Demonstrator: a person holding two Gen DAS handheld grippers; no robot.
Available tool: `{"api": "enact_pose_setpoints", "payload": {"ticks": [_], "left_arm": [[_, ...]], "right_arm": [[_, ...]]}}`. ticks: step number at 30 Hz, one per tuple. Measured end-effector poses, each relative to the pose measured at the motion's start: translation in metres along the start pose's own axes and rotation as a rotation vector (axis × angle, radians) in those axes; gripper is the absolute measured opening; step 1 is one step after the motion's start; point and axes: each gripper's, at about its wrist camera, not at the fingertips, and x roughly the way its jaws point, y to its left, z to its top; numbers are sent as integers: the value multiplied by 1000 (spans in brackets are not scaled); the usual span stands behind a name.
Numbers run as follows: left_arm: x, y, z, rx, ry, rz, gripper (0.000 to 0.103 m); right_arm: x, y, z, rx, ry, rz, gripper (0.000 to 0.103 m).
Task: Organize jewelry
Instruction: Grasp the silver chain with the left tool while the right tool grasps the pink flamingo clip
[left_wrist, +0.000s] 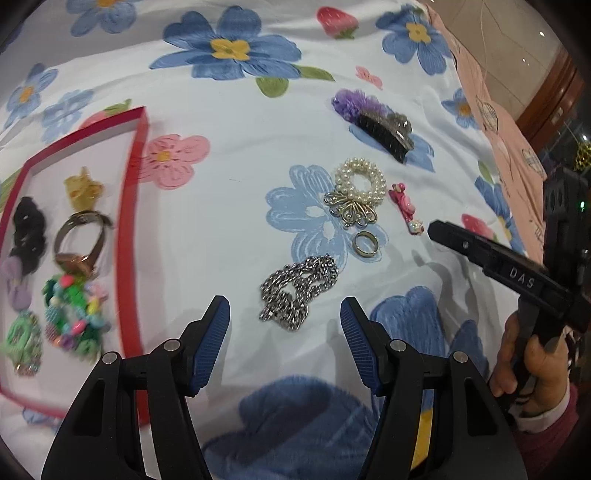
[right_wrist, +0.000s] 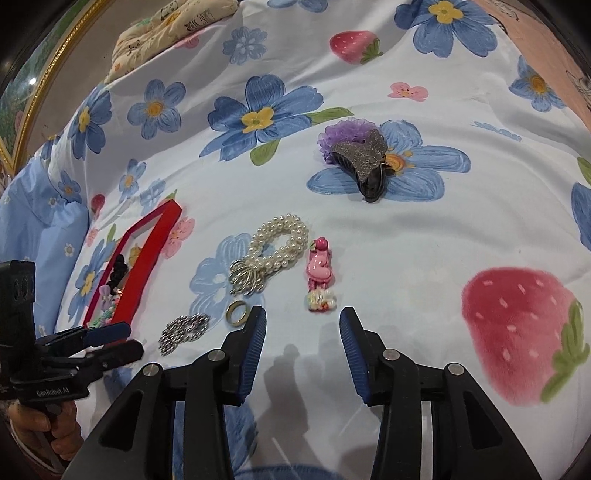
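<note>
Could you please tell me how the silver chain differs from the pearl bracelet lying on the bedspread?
The silver chain is grey metal links heaped in a loose pile; the pearl bracelet is rows of white beads forming an open ring. The pearl bracelet carries a looped metal ornament; the silver chain shows none. The silver chain lies just ahead of the open left gripper; the pearl bracelet lies farther off. Both rest on the floral bedspread, outside the red tray.

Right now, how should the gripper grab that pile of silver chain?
Come straight down from above with the left gripper, whose open jaws already frame it. Pinch the silver chain across its heaped middle: it lies flat and loose on the bedspread, so an end link would probably just slip out.
</note>
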Motion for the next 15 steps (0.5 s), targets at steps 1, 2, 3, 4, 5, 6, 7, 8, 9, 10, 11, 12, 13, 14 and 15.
{"api": "enact_pose_setpoints", "payload": {"ticks": [1,2,3,4,5,6,7,8,9,10,11,12,13,14,15], "left_arm": [[6,-1,2,6,8,1,62],[11,-1,3,11,16,2,62],[16,-2,5,12,25,2,62],[22,-2,6,13,36,-6,62],[26,-2,7,16,44,-13,62],[32,-4,7,27,46,-3,62],[34,-6,7,42,37,11,62],[35,-10,7,61,31,23,62],[36,-14,6,82,25,40,62],[37,-16,6,96,18,51,59],[38,-19,4,120,10,56,57],[38,-19,3,129,6,54,52],[37,-19,3,131,3,42,43],[36,-16,4,126,2,30,36],[35,-15,5,123,2,22,21]], "right_arm": [[3,0,3,-3,3,-5,44],[5,0,5,-6,4,-8,44],[8,0,7,-10,5,-11,44],[12,0,9,-16,11,-18,44],[15,1,11,-21,14,-22,44],[17,1,12,-25,15,-25,44],[21,2,13,-33,19,-35,44],[24,3,14,-39,23,-43,44],[29,4,15,-49,31,-56,44],[33,5,15,-56,35,-62,44],[36,5,15,-62,38,-68,44],[40,5,15,-68,38,-74,43],[42,5,14,-74,34,-78,43],[44,5,15,-78,29,-78,43],[44,5,15,-77,25,-76,43]]}}
